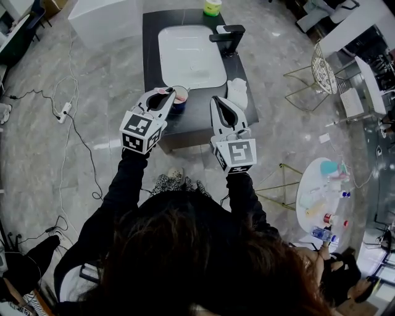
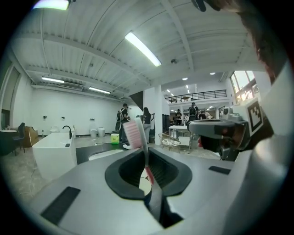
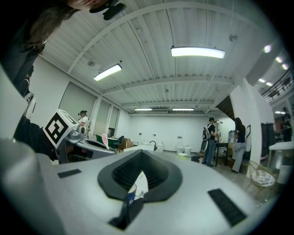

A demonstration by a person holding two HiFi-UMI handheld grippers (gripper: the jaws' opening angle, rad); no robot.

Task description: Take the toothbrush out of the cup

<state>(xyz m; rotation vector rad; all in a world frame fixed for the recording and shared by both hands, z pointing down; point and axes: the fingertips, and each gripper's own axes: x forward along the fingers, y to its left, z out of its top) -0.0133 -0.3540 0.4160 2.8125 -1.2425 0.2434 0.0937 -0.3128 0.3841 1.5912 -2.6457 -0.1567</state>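
Toothbrush (image 2: 139, 137) clamped upright in left hand-held gripper (image 1: 167, 95)

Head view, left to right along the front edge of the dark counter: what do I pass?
left gripper gripping the toothbrush → cup → right gripper → white object

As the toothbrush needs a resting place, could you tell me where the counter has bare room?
The dark counter is bare along the strip left of the sink basin, and on the front edge between the cup and the white object. The right side is crowded: the black faucet and the white object stand there; a green-lidded jar takes the back.
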